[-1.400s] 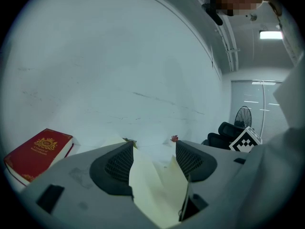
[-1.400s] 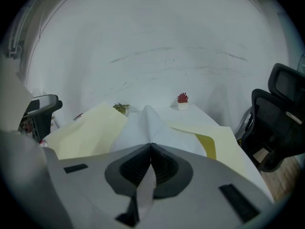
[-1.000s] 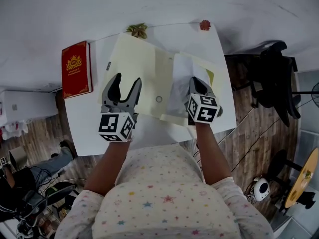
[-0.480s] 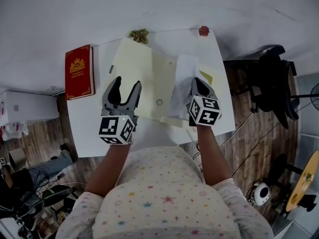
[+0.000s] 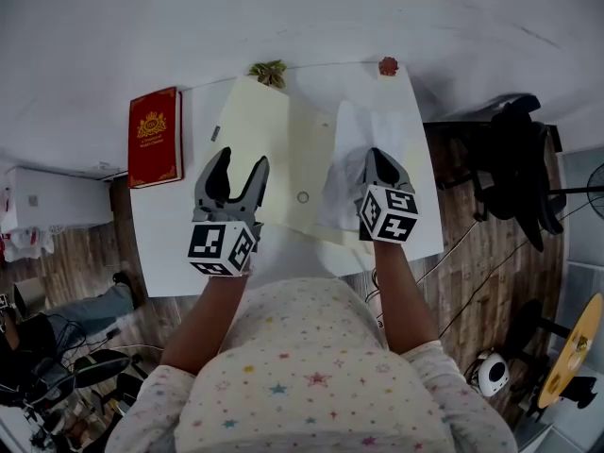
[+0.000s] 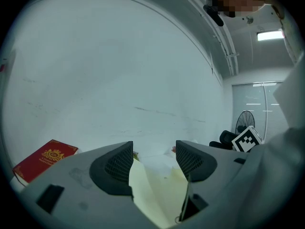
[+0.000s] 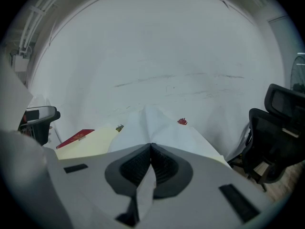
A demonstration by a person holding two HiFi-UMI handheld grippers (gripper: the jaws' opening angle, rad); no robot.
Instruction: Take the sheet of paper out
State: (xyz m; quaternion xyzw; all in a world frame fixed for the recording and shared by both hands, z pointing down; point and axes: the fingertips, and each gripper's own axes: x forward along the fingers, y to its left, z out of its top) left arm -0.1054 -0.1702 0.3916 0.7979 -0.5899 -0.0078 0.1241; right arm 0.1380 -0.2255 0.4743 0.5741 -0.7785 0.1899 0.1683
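Observation:
A pale yellow folder (image 5: 269,154) lies open on the white table (image 5: 160,234). A white sheet of paper (image 5: 363,154) rises from its right half, and my right gripper (image 5: 376,163) is shut on the sheet's near edge. In the right gripper view the sheet of paper (image 7: 162,128) runs away from the closed jaws in a raised fold. My left gripper (image 5: 236,170) stands open above the folder's left half, holding nothing. Between its fingers the left gripper view shows the yellow folder (image 6: 157,194).
A red book (image 5: 155,136) lies at the table's left side. A small green ornament (image 5: 269,70) and a red one (image 5: 388,65) sit at the far edge. A black office chair (image 5: 514,159) stands to the right of the table.
The right gripper has drawn the sheet up and off the folder's right half, which it now hides. The left gripper has stayed open.

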